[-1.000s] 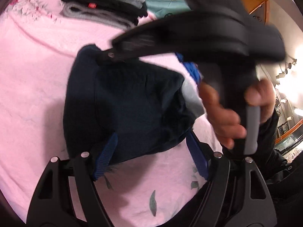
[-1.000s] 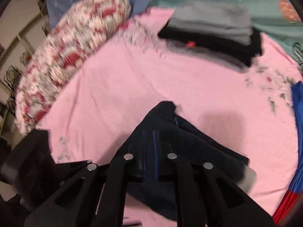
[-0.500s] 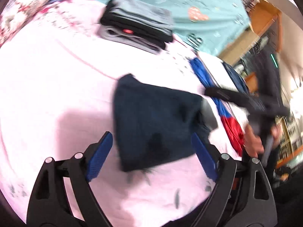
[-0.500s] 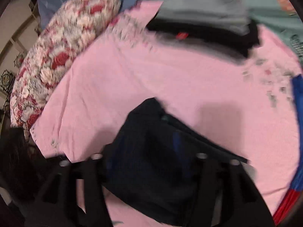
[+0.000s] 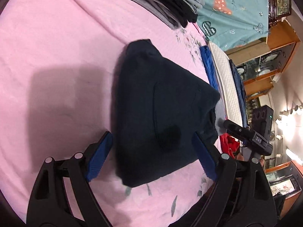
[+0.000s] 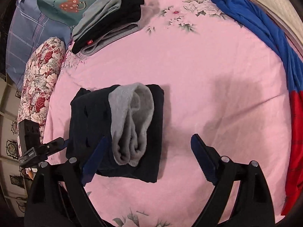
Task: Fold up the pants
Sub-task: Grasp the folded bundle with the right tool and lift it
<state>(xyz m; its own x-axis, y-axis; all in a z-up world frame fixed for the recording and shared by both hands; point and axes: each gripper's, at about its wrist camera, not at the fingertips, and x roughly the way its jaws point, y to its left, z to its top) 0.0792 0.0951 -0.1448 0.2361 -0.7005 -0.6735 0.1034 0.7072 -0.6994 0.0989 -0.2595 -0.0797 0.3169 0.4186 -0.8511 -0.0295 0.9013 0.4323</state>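
Note:
The dark navy pants (image 5: 161, 113) lie folded in a compact bundle on the pink bedsheet (image 5: 56, 47). In the right wrist view the pants (image 6: 90, 117) show their grey fleece lining (image 6: 132, 121) turned out on top. My left gripper (image 5: 151, 157) is open, its blue pads on either side of the bundle's near edge. My right gripper (image 6: 147, 157) is open and empty above the sheet, its left pad (image 6: 94, 157) over the bundle's near edge. The left gripper also shows at the left of the right wrist view (image 6: 55, 144).
A stack of folded grey and black clothes (image 6: 109, 19) lies at the back of the bed. A floral pillow (image 6: 41, 79) lies at the left. A blue and red garment (image 6: 284, 66) lies along the right edge. Wooden cabinets (image 5: 274, 56) stand beyond the bed.
My right gripper has opened, let go of the pants and pulled back and to the right. The folded pants now lie on the sheet. My left gripper stays open around them.

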